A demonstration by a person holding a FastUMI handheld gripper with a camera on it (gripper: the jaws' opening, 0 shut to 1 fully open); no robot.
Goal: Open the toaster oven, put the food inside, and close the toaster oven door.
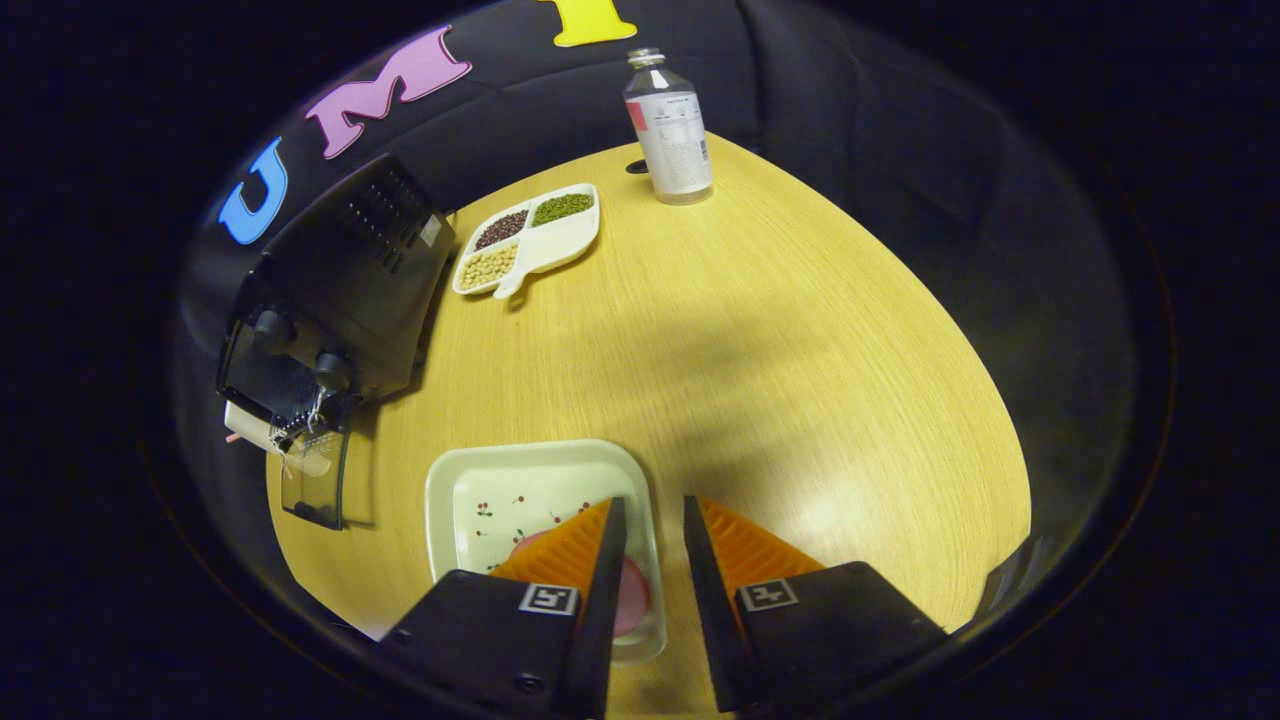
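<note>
Overhead light, dim surround. Table [760, 330] brightly lit, soft broad shadow across its middle, mild glare patch near jaws. Fisheye bending at edges; focus sharp.

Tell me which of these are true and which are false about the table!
1. The toaster oven door is open. True.
2. The gripper is squeezing the bottle. False: its fingers are open and empty, above the square plate; the bottle stands far beyond them.
3. The divided dish holds three sorts of beans or grains. True.
4. The pink food is already in the oven. False: it lies on the square plate, partly under one finger.
5. The bottle is tipped over. False: it stands upright.
</note>
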